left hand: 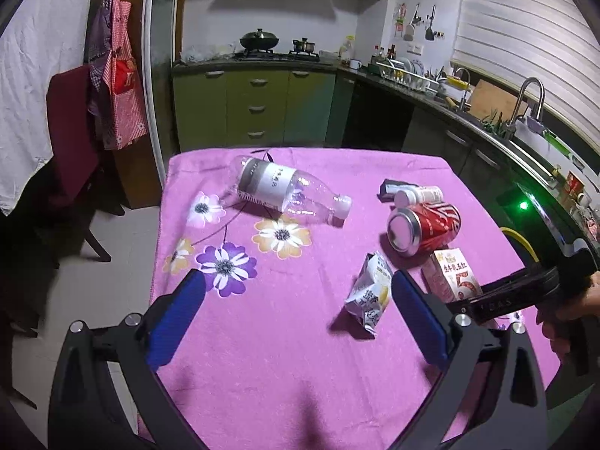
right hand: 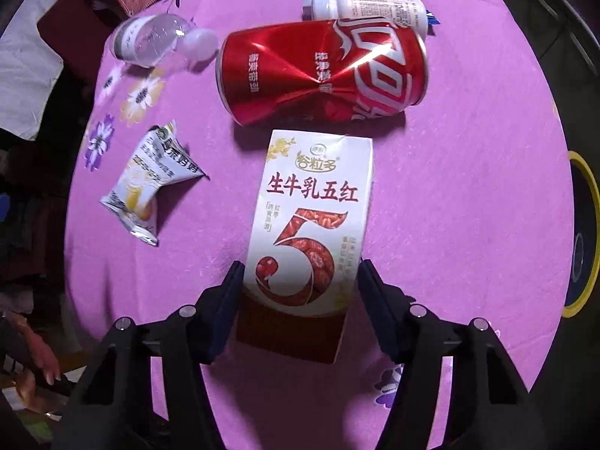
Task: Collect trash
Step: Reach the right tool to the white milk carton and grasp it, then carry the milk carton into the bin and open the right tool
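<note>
- We see the left hand-held gripper (left hand: 298, 313) hanging above the near part of the bench (left hand: 262, 375), which is covered by a pink cloth printed with flowers; its blue pads (left hand: 176, 322) are spread wide with nothing between them.
- Farther back on the left, a clear plastic bottle with a grey and white label and a white cap (left hand: 288, 193) lies on its side on the cloth.
- Near the middle we find a crumpled white and yellow snack wrapper (left hand: 369, 292), just beside the inner edge of the left gripper's right pad in that view, though we cannot tell any contact.
- To the right of the wrapper, a dented red drink can (right hand: 322, 75) lies on its side, with a small white plastic bottle (right hand: 371, 5) lying just behind it, next to a dark flat item.
- In front of the can lies a white and red milk carton printed with a big red "5" (right hand: 311, 232), flat on the cloth.
- The right hand-held gripper (right hand: 298, 281) points steeply down over the carton's near end; its jaws stand apart, one on each side of the carton. A narrow gap shows on the right side, and we cannot tell whether the left pad touches.
</note>
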Tool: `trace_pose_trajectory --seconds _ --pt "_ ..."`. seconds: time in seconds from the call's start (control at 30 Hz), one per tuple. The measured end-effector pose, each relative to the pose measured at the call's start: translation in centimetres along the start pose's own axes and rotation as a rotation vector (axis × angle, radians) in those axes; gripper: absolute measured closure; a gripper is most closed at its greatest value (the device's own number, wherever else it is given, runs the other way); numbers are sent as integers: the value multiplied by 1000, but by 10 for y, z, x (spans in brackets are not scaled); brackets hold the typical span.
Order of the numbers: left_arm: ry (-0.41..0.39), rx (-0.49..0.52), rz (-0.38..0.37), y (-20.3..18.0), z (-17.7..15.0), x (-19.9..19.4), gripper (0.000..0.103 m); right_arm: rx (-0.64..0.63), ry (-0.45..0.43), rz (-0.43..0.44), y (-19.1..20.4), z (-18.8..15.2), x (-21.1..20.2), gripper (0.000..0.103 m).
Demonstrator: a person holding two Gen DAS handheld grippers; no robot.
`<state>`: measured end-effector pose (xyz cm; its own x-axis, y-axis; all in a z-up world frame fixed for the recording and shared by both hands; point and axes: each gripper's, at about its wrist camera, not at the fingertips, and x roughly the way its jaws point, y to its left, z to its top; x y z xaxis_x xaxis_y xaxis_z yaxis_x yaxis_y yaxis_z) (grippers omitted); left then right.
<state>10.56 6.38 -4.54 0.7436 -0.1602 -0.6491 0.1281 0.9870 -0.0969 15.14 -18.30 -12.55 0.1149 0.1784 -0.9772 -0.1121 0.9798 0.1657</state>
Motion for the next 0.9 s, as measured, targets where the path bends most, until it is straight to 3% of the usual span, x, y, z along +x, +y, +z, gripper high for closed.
trace_pose_trajectory --seconds 0.23,0.53,0.73,0.9 --pt "23 4 -9 -1 -4 4 8 -31 3 -15 -3 -1 0 49" --pt "38 28 -20 -15 -2 8 8 -5 13 64 -42 -37 -31 50" --pt "40 62 -20 -30 -1 8 8 55 -113 109 -83 -47 -81 50" --pt "43 75 -25 -38 0 9 8 217 -281 -13 -177 -41 -131 50"
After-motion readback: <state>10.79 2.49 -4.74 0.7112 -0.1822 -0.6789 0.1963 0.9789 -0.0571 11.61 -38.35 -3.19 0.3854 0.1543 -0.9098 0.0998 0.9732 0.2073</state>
